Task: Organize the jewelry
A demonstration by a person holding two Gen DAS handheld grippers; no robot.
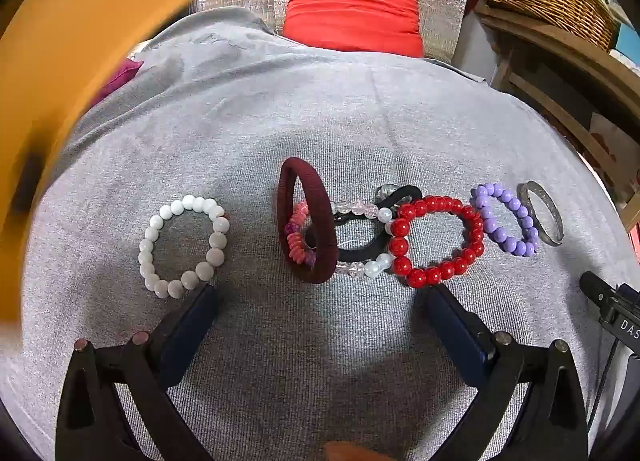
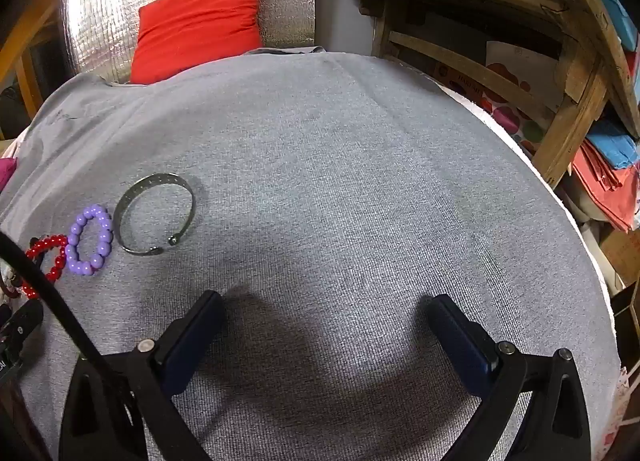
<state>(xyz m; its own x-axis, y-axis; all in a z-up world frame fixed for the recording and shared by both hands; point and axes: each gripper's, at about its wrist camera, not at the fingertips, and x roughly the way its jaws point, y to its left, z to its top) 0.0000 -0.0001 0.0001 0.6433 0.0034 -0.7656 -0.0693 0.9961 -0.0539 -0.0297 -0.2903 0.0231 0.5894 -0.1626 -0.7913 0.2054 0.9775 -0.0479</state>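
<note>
The left hand-held gripper (image 1: 316, 301) hangs wide and empty nearest the lens, over a table draped in grey cloth (image 1: 320, 121); the right hand-held gripper (image 2: 324, 309) is equally wide over bare cloth. At twelve o'clock leans a red cushion (image 1: 352, 9). From nine to three o'clock lie a white bead bracelet (image 1: 184, 247), maroon hair tie (image 1: 306, 221), red bead bracelet (image 1: 438, 241), silver bangle (image 1: 540, 213) and purple bead bracelet (image 1: 506, 219).
</note>
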